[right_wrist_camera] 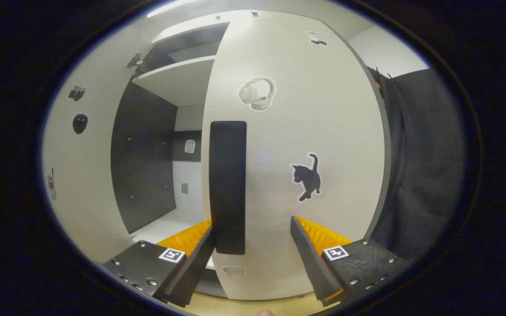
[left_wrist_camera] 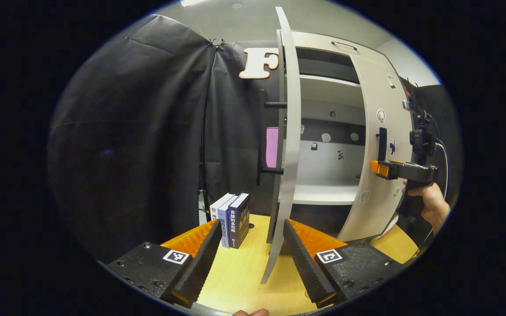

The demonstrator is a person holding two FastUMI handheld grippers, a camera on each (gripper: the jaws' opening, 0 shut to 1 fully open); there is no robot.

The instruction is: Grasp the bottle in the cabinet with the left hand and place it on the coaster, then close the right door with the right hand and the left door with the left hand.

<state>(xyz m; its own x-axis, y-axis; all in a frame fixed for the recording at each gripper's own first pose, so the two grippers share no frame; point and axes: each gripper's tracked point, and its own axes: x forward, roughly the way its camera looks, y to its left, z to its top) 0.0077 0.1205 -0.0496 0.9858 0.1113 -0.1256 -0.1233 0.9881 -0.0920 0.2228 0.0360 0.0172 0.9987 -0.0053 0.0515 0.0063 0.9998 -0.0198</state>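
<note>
The white two-door cabinet [left_wrist_camera: 323, 193] is seen standing on the pale wooden tabletop [left_wrist_camera: 240, 272], both doors ajar, its lit shelves bare. The left tongs [left_wrist_camera: 251, 245] are spread, straddling the edge of the white left door [left_wrist_camera: 290, 145]. The right tongs [right_wrist_camera: 253, 245] are spread at the white right door [right_wrist_camera: 305, 131] (beside its black bar handle [right_wrist_camera: 228, 184]). The bottle's whereabouts cannot be told. Three upright books [left_wrist_camera: 233, 217] are set left of the cabinet.

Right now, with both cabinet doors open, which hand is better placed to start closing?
Right. The right gripper is open, up against the right door beside its handle. The left gripper sits back over the table, facing the left door's edge.
</note>
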